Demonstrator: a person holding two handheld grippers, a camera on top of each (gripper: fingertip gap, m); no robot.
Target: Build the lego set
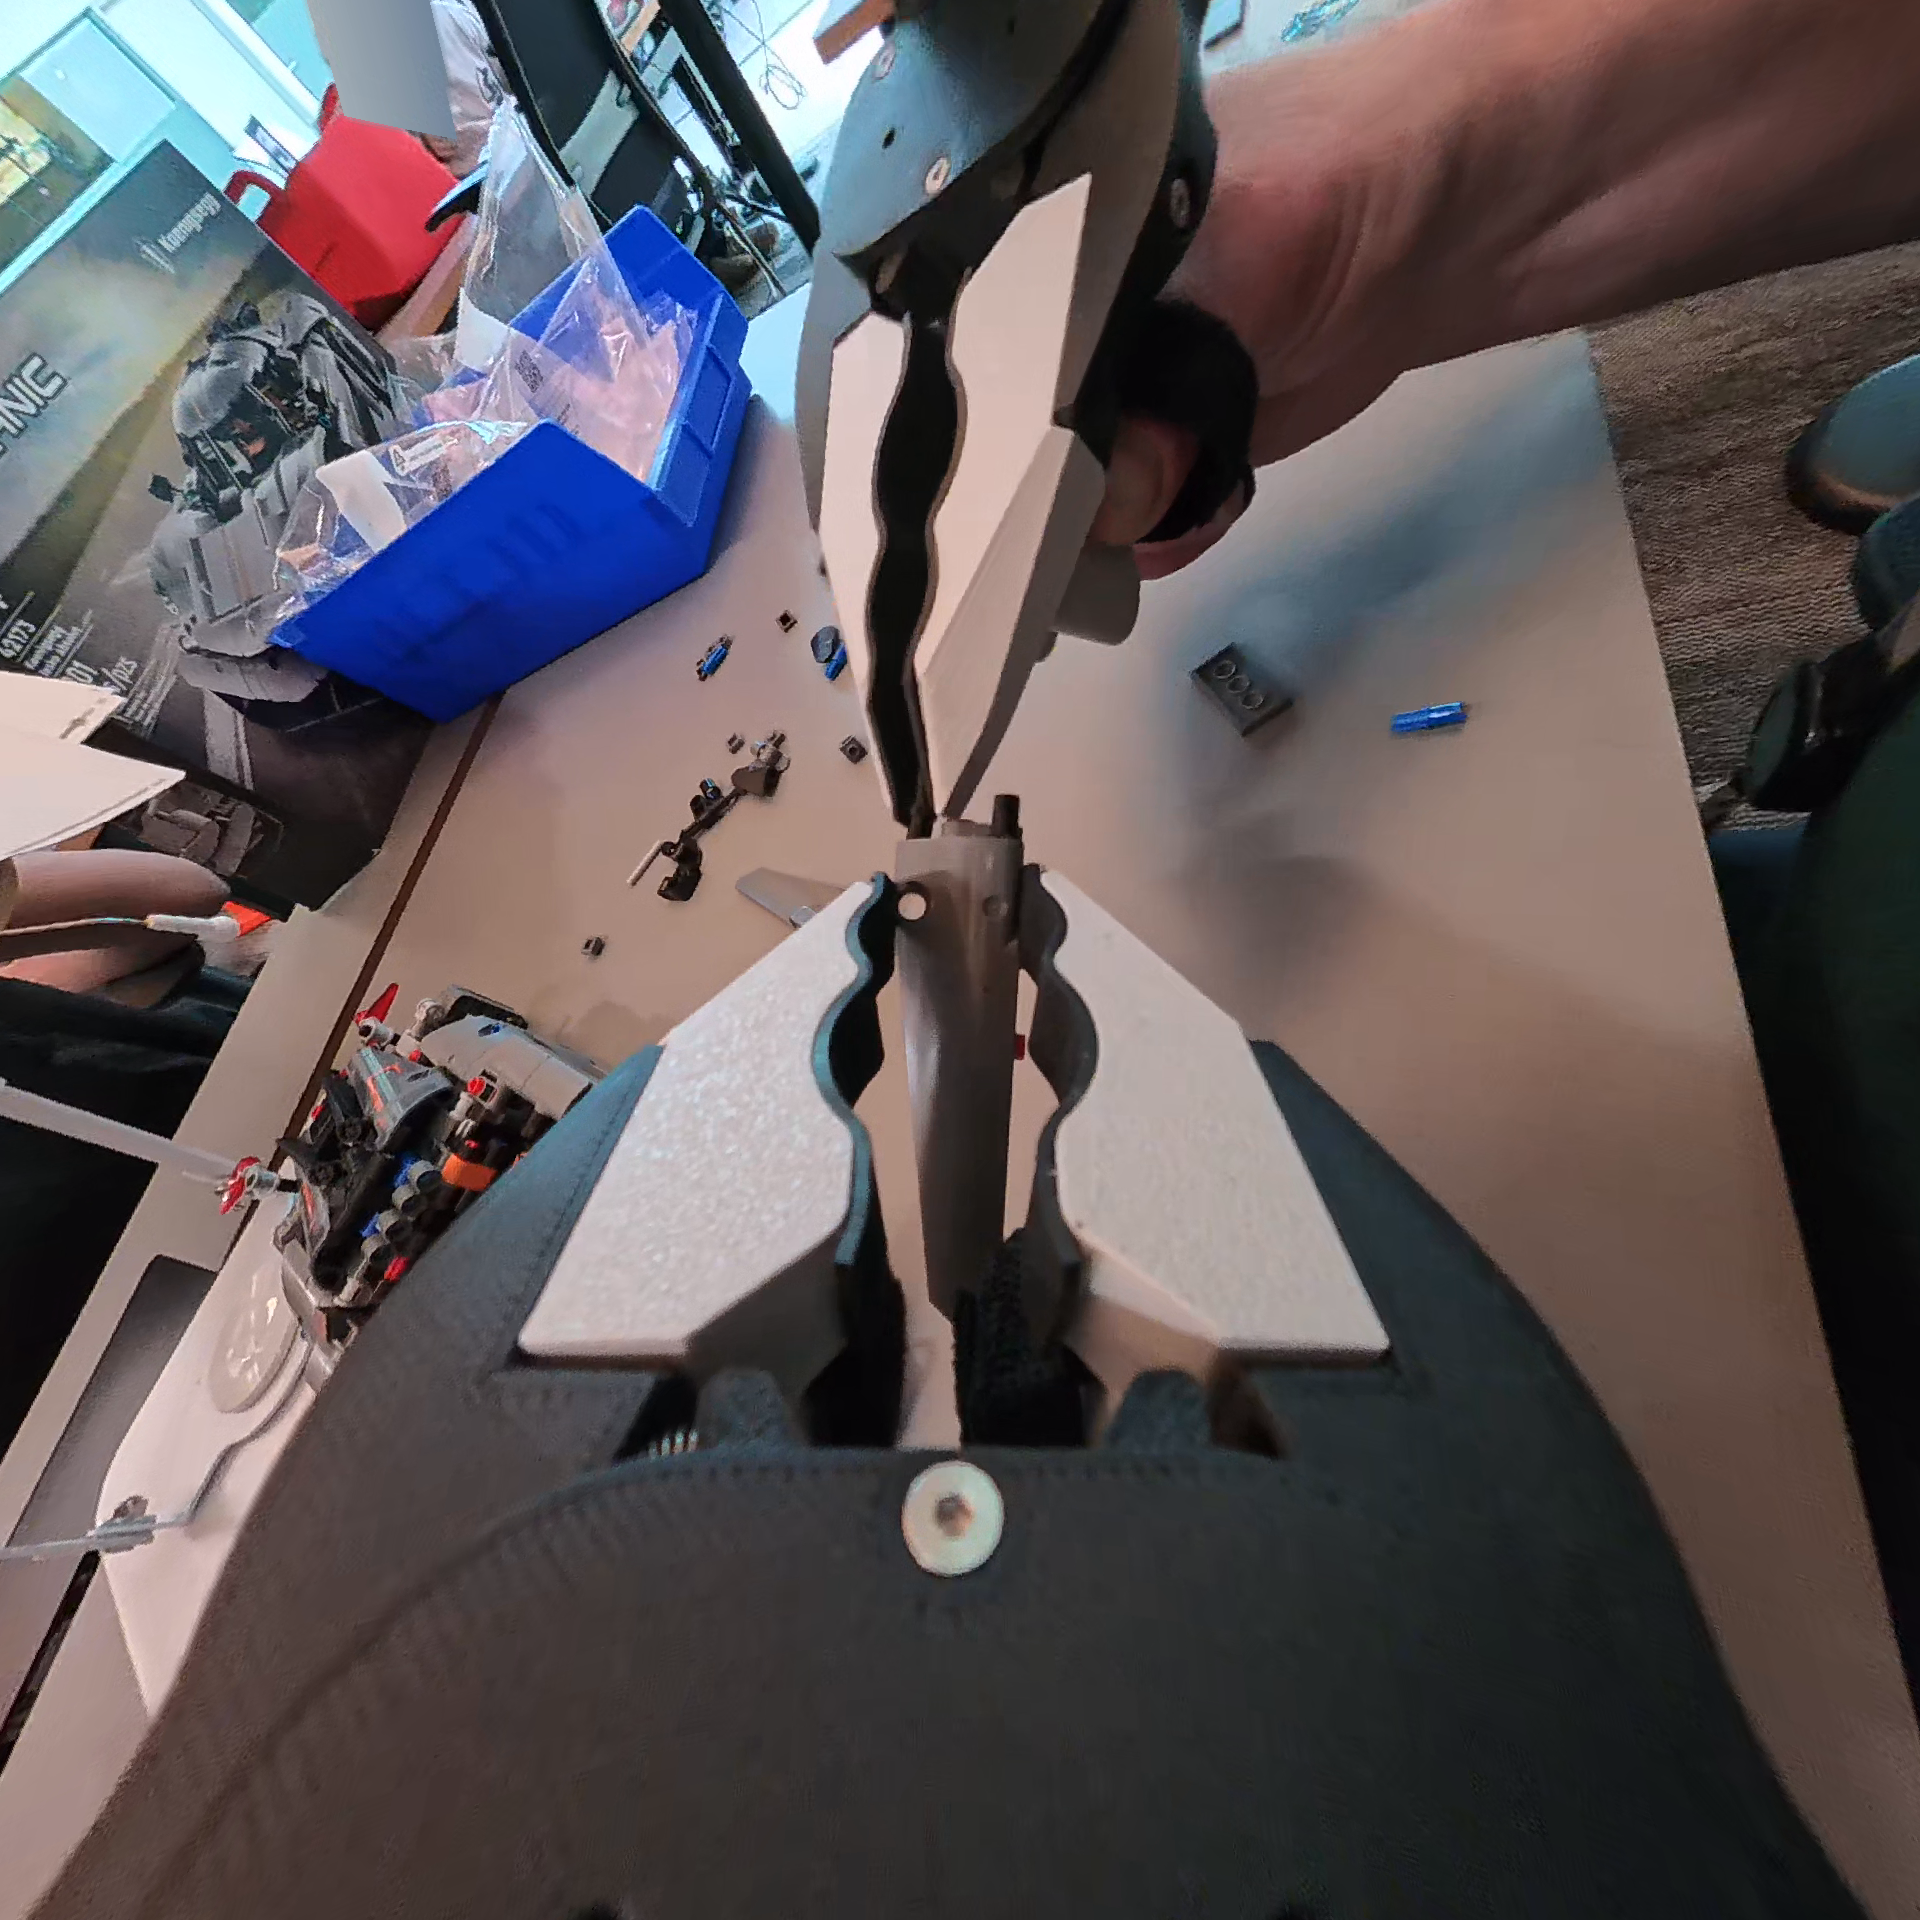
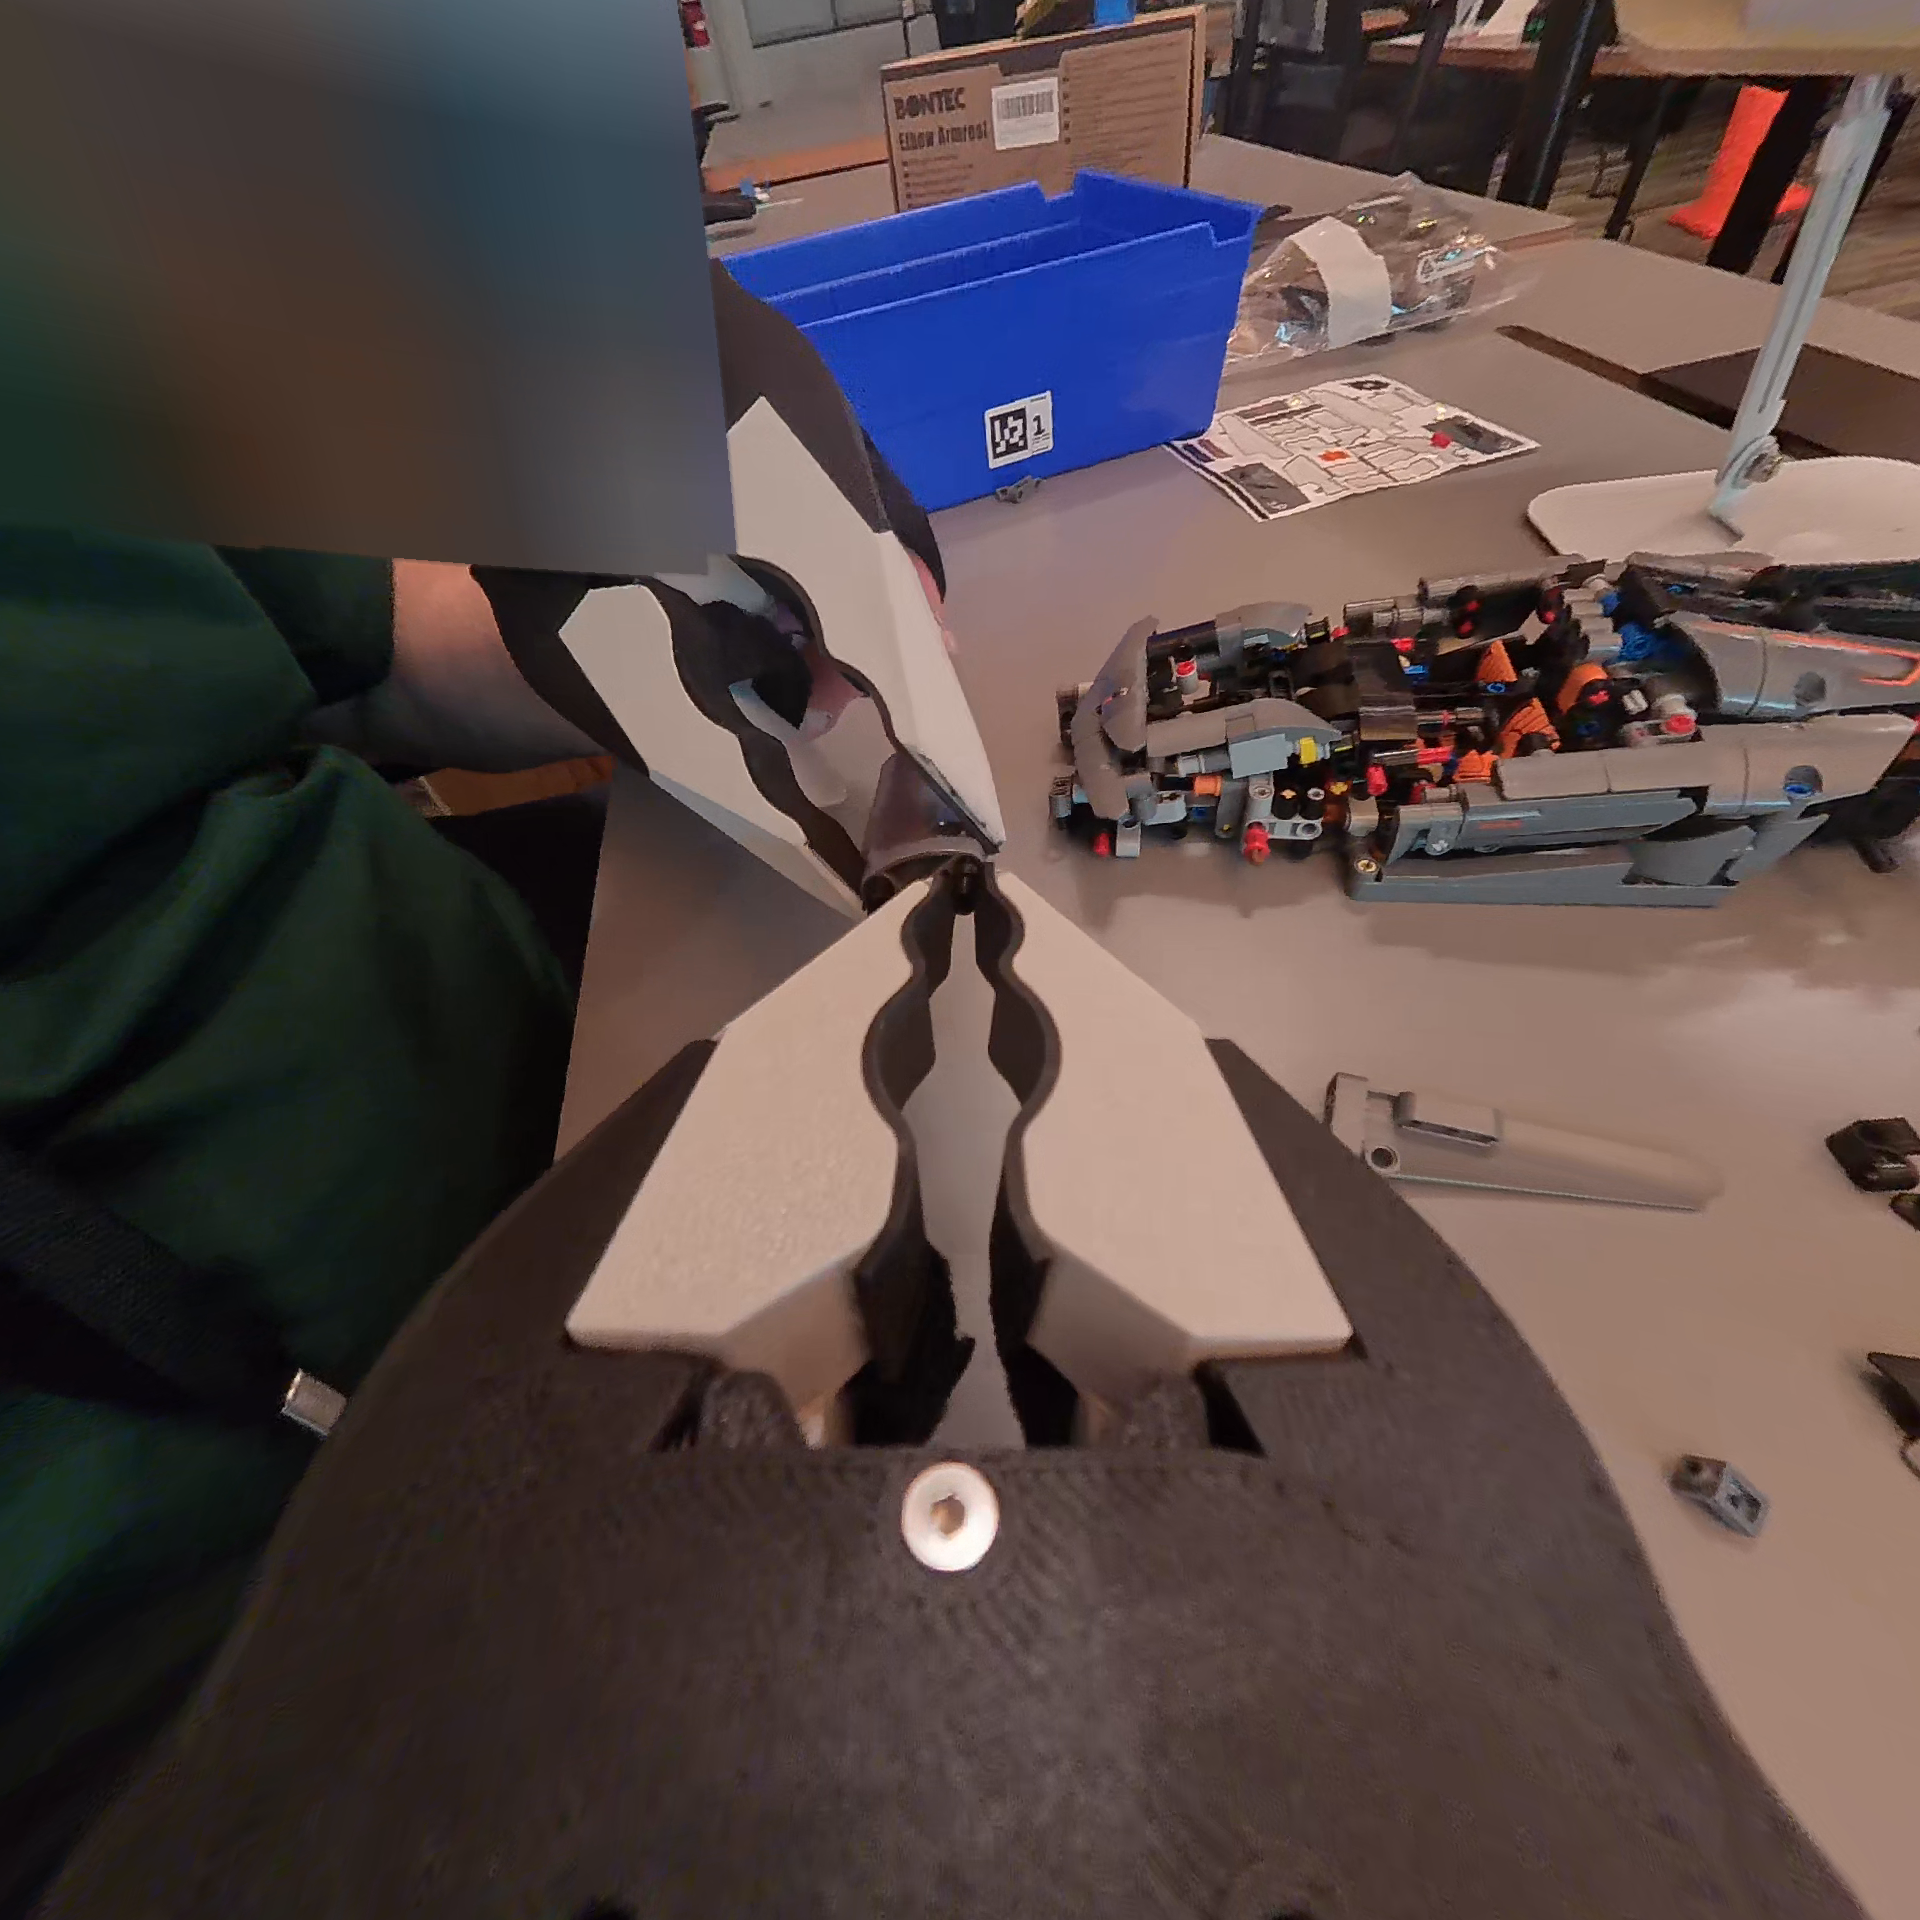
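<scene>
Evidently light, rigid and slick, the grey panel piece (image 1: 961,1049) sits clamped lengthwise between the left gripper (image 1: 961,904) fingers, while the right gripper (image 2: 961,899) pinches a small black pin (image 1: 1006,812) at its far tip.

A long grey lego panel piece (image 1: 961,1049) is clamped lengthwise between the left gripper (image 1: 961,894) fingers, with a small black pin (image 1: 1006,812) at its far end. The right gripper (image 2: 961,899) tips pinch that pin. The partly built car model (image 2: 1475,727), grey with black, orange, red and blue parts, lies on the desk (image 2: 1299,997). A second grey panel (image 2: 1507,1143) lies flat near it.
</scene>
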